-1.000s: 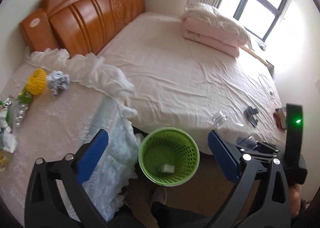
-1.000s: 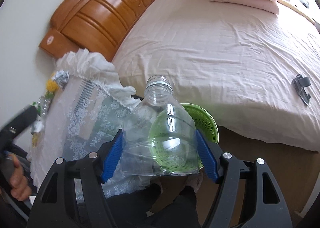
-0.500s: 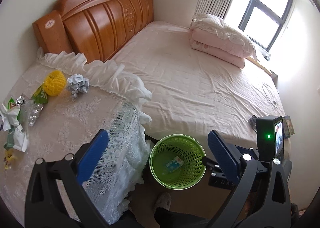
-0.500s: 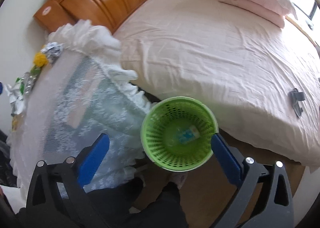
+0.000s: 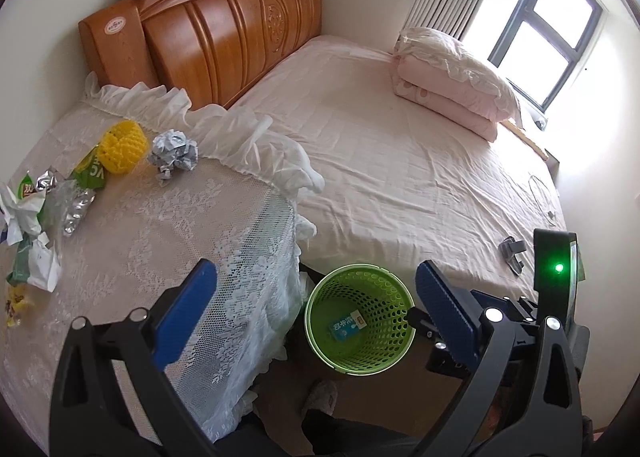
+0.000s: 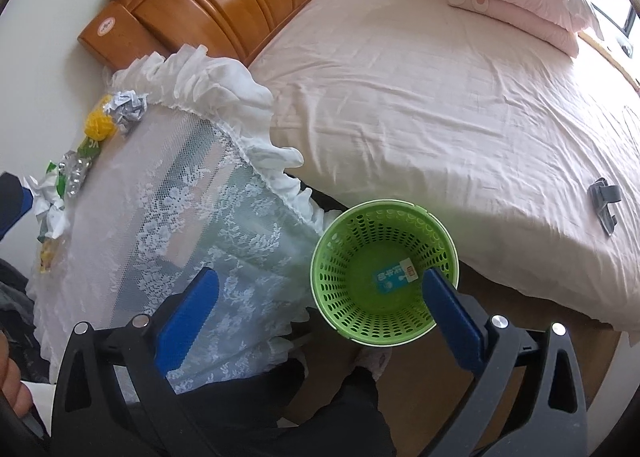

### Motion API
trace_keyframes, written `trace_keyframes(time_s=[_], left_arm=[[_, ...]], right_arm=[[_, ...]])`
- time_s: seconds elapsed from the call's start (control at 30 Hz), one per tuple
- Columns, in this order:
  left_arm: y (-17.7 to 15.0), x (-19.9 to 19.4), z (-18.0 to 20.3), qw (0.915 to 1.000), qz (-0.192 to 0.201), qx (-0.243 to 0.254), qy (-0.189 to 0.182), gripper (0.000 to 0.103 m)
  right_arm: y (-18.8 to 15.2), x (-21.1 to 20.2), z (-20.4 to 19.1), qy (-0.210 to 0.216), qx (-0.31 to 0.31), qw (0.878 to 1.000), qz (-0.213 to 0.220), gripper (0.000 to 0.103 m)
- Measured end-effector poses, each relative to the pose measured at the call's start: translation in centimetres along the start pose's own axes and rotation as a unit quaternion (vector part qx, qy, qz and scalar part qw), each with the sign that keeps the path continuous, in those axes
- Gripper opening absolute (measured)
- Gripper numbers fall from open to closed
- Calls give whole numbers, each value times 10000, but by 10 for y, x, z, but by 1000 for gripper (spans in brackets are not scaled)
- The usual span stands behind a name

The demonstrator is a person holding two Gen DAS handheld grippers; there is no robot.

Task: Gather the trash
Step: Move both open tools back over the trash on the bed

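A green perforated bin (image 5: 359, 324) stands on the floor between the lace-covered table and the bed; it also shows in the right wrist view (image 6: 385, 273). A blue packet (image 5: 347, 325) lies on its bottom. Trash lies on the table: a yellow foam net (image 5: 119, 146), a crumpled paper ball (image 5: 174, 151), foil and green wrappers (image 5: 60, 197), and white tissue (image 5: 24, 217). My left gripper (image 5: 312, 313) is open and empty, above the table's near edge. My right gripper (image 6: 318, 307) is open and empty, above the bin.
The lace cloth hangs over the table's edge (image 5: 256, 297). A pink bed (image 5: 400, 161) with a wooden headboard (image 5: 224, 33) and folded quilts (image 5: 452, 93) fills the right. A grey clip (image 6: 604, 205) lies on the bed. My foot (image 5: 320, 401) is beside the bin.
One second ago my right gripper held a clear plastic bottle over the bin; it has since opened and the bottle is gone from view. The left gripper has swung towards the table.
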State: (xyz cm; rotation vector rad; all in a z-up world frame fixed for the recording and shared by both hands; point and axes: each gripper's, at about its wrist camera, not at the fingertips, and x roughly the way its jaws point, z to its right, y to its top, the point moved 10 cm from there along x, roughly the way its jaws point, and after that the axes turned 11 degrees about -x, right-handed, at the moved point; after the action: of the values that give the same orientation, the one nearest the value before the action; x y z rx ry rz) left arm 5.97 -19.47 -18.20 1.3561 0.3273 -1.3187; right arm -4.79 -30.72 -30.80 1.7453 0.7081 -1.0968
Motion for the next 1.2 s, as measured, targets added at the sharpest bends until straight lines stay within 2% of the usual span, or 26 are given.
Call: trace_keyframes(time_s=[0.27, 0.47, 0.57, 0.67, 0.87, 1.03, 1.2], left_arm=[[2, -10, -36, 9991, 152, -266, 288, 95], [0, -34, -98, 9935, 377, -689, 825, 95], [-3, -50, -137, 9876, 489, -991, 1119, 95], [-11, -67, -181, 9782, 593, -1363, 1451, 95], [-31, -87, -241, 9616, 638, -1977, 1794, 95], [-44, -94, -275, 9532, 610, -2274, 1899, 95], [-46, -94, -288, 9513, 595, -2269, 1998, 95]], right_arm=[[21, -5, -31, 80, -287, 9995, 131, 101], [52, -17, -85, 345, -786, 9954, 423, 101], [69, -21, -125, 625, -1080, 9907, 549, 101], [80, -19, -160, 841, -1354, 9855, 574, 101], [82, -13, -223, 1163, -1886, 9740, 479, 101], [71, -4, -245, 1253, -2065, 9698, 326, 101], [62, 3, -250, 1257, -2040, 9707, 198, 101]])
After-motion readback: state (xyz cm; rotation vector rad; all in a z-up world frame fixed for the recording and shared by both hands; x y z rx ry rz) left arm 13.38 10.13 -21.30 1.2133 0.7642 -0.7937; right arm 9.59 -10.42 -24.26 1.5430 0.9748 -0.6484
